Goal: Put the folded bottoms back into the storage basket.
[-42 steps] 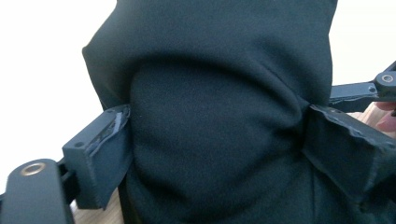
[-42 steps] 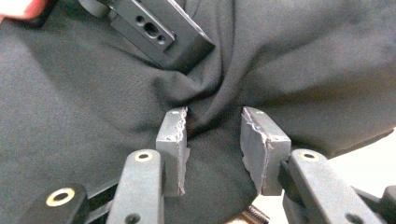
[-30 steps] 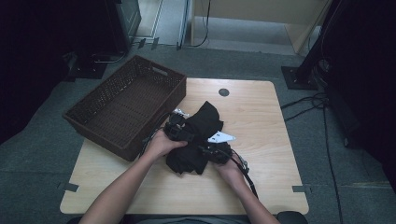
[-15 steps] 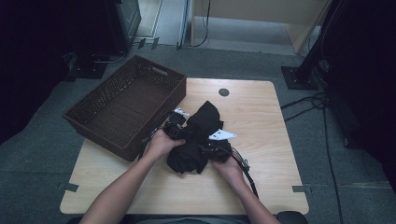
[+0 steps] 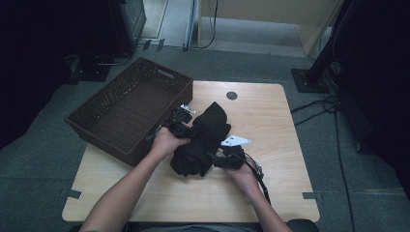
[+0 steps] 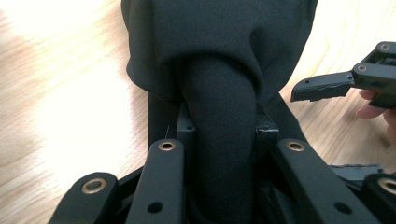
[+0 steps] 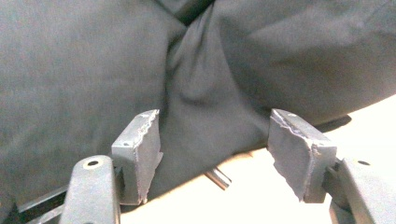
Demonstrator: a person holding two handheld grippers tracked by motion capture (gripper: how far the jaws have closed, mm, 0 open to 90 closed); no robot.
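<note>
A crumpled black cloth [image 5: 203, 140] lies in a heap at the middle of the wooden table [image 5: 275, 125]. My left gripper [image 5: 186, 128] is at its left side. In the left gripper view its jaws have just been closing, and they pinch a thick fold of the cloth [image 6: 219, 46] between them [image 6: 224, 133]. My right gripper [image 5: 218, 161] is at the heap's near right edge. Its jaws have just been opening and now stand apart [image 7: 215, 140], with the cloth [image 7: 93, 70] just ahead and neither pad [image 7: 140, 140] pressing on it.
A dark woven basket [image 5: 130, 111] sits over the table's left edge, close behind the left hand. A round dark hole [image 5: 231, 95] marks the table's far side. Cables [image 5: 333, 111] run across the floor at the right.
The left hand has lifted a little with the cloth's left side, and the heap is bunched tighter between the two hands. The right hand has stayed in place.
</note>
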